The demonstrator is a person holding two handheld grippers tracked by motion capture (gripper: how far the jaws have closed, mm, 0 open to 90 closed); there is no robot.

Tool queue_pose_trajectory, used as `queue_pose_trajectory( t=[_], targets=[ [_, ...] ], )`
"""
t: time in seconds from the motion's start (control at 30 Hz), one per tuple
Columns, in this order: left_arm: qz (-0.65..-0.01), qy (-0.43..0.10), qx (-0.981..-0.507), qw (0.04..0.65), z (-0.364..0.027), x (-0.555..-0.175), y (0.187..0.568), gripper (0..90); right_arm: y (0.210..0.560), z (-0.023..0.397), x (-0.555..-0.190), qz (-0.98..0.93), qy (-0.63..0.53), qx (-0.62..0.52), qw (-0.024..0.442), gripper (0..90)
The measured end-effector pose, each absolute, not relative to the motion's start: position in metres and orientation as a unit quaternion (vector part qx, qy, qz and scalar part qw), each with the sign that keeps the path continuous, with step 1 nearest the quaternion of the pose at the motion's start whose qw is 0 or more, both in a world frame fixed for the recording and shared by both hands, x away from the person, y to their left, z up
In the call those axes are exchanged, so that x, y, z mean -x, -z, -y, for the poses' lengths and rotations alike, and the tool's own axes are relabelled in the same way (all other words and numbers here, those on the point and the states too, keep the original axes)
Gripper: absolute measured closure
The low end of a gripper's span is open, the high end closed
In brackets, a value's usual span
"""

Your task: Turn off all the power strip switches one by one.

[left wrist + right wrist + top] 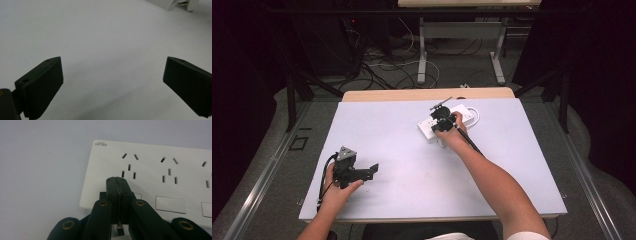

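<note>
Power strip [155,177] directly under right tool [117,180]; jaws pressed together; left tool [112,75] spread, well apart

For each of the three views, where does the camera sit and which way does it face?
High view: above the person's side, looking forward and down at the table; both forearms, left gripper, right gripper.
Left gripper view: on the left gripper, along open jaws over bare table.
Right gripper view: on the right gripper, shut jaws at the power strip.
Shared: power strip, in all three.
</note>
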State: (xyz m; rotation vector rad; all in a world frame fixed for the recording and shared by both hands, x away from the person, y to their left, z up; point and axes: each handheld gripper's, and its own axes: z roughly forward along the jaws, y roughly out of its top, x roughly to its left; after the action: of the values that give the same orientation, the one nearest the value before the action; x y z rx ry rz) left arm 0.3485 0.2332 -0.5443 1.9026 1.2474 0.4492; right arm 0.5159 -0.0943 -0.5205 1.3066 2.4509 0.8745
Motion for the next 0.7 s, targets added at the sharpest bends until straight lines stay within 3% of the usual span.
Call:
queue_pose_trajectory(
  t=[0.3, 0.4, 0.7],
  targets=[
    [-0.493, -0.177, -0.753, 0.399, -0.2329, -0.3482, 0.5443, 2.7, 0.5239, 0.0937, -0.516, -0.833, -0.307, -0.449, 0.096, 90.0],
    [-0.493, -0.177, -0.753, 0.399, -0.2328, -0.348, 0.5443, 2.7, 0.5271, 0.0904, -0.5139, -0.83, -0.326, -0.437, 0.117, 90.0],
    [-0.495, -0.177, -0.751, 0.4, -0.2338, -0.3482, 0.5442, 2.7, 0.5249, 0.092, -0.5098, -0.837, -0.311, -0.436, 0.115, 90.0]
  ],
)
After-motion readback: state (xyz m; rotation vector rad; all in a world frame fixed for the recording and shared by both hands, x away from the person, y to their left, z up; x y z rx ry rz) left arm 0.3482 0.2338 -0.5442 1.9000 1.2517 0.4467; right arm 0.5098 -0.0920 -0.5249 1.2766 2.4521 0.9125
